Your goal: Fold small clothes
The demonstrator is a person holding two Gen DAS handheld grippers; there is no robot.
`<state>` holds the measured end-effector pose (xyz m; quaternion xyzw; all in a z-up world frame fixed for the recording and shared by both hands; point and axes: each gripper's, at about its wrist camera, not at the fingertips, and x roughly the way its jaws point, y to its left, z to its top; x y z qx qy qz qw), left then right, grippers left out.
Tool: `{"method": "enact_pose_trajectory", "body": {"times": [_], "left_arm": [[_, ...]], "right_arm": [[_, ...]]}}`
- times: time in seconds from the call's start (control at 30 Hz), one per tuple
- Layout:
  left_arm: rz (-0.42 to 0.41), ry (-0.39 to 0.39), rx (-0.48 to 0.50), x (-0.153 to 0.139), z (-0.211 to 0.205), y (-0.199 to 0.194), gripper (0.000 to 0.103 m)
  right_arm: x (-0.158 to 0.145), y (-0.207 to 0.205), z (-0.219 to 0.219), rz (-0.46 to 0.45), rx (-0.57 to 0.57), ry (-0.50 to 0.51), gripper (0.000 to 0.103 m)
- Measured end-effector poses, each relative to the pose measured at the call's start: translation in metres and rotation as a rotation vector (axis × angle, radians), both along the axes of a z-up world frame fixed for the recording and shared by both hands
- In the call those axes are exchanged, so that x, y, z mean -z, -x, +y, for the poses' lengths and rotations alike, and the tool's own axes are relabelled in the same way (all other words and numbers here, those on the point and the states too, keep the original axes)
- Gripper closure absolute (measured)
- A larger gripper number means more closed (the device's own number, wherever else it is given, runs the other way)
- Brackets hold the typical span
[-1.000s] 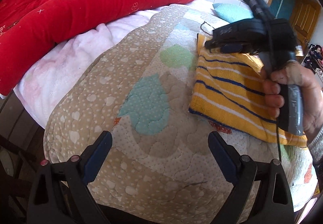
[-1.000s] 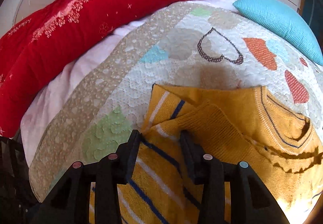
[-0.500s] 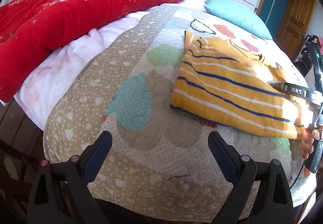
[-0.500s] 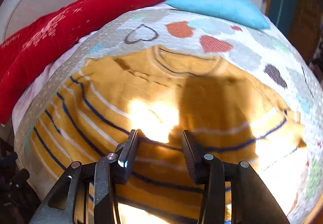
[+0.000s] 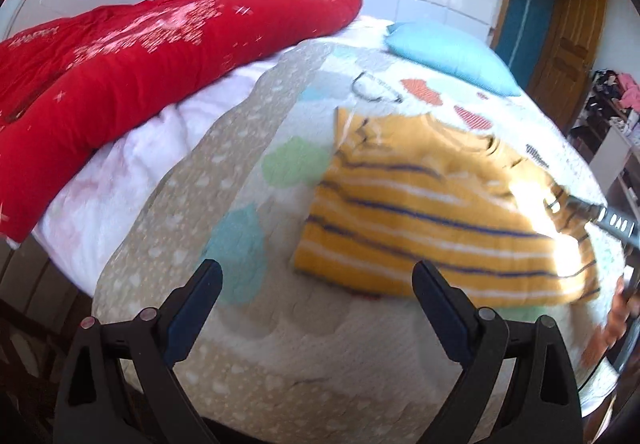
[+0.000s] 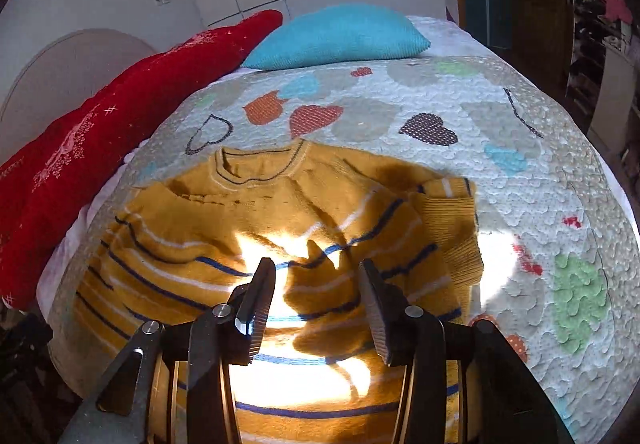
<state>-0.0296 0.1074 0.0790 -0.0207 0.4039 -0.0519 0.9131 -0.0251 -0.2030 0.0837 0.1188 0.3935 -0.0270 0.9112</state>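
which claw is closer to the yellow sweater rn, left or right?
Right. The right claw hangs directly over the yellow striped sweater, jaws open. The left claw sits off its left edge, above bare quilt.

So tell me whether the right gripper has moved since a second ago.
Yes. The right gripper has swung from over the sweater's far left corner to its right edge.

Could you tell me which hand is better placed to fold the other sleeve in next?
Probably the right: its tongs stand open over the yellow sweater, beside the sleeve; the left tongs hover over bare quilt.
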Motion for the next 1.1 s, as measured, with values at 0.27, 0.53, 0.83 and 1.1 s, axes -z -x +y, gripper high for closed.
{"method": "enact_pose_trajectory", "body": {"times": [0.27,0.53,0.83,1.1], "left_arm": [[-0.047,-0.033,0.152,0.007,-0.073,-0.038,0.008],[0.092,-0.128,0.100,0.074,-0.059,-0.057,0.008],[0.019,-0.158,0.097,0.082,-0.060,-0.051,0.001],[0.009,-0.145,0.106,0.083,-0.057,-0.051,0.000]], "right_arm": [[0.035,-0.006,0.035,0.049,-0.085,-0.114,0.055],[0.043,0.014,-0.002,0.079,-0.021,-0.032,0.059],[0.002,0.004,0.012,-0.011,-0.006,-0.071,0.047],[0.023,-0.076,0.093,0.067,-0.165,-0.199,0.047]]}}
